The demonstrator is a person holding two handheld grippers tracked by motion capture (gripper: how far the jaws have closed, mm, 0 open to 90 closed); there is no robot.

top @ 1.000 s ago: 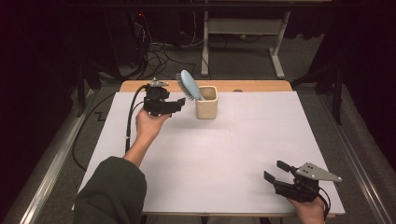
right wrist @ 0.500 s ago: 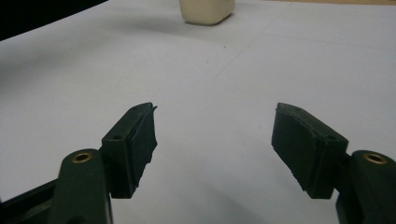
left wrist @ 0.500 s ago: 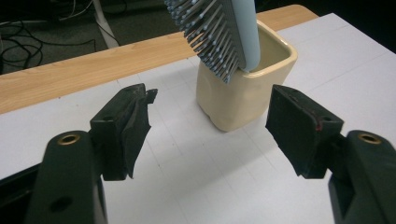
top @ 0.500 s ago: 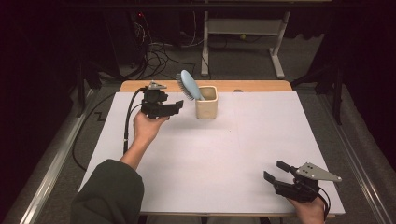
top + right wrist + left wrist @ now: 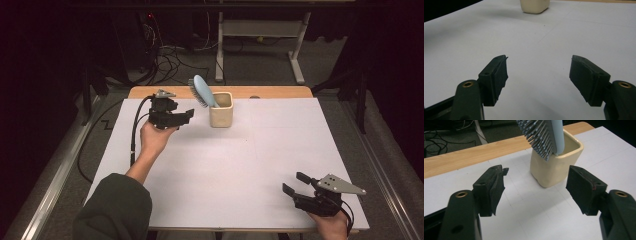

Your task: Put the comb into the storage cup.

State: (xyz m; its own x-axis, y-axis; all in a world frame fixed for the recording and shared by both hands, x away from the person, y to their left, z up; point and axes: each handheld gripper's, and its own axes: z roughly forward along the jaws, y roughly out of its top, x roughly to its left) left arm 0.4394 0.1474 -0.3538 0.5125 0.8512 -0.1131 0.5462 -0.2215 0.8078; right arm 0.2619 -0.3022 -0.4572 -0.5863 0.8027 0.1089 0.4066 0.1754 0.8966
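Note:
A cream square cup (image 5: 221, 110) stands at the back of the white table, with a light blue hairbrush (image 5: 201, 90) leaning out of it to the left, bristles facing down-left. In the left gripper view the cup (image 5: 556, 163) and the brush (image 5: 544, 135) sit just beyond the jaws. My left gripper (image 5: 186, 114) is held above the table a short way left of the cup, open and empty. My right gripper (image 5: 295, 182) rests near the front right corner, open with nothing between its fingers (image 5: 496, 75).
A bare wooden strip (image 5: 280, 92) runs along the table's far edge behind the white sheet (image 5: 235, 165). The left gripper's black cable (image 5: 134, 135) trails down the left side. A desk frame and loose wires lie on the floor beyond the table.
The left hand has drawn back slightly from the cup. The right gripper has not moved.

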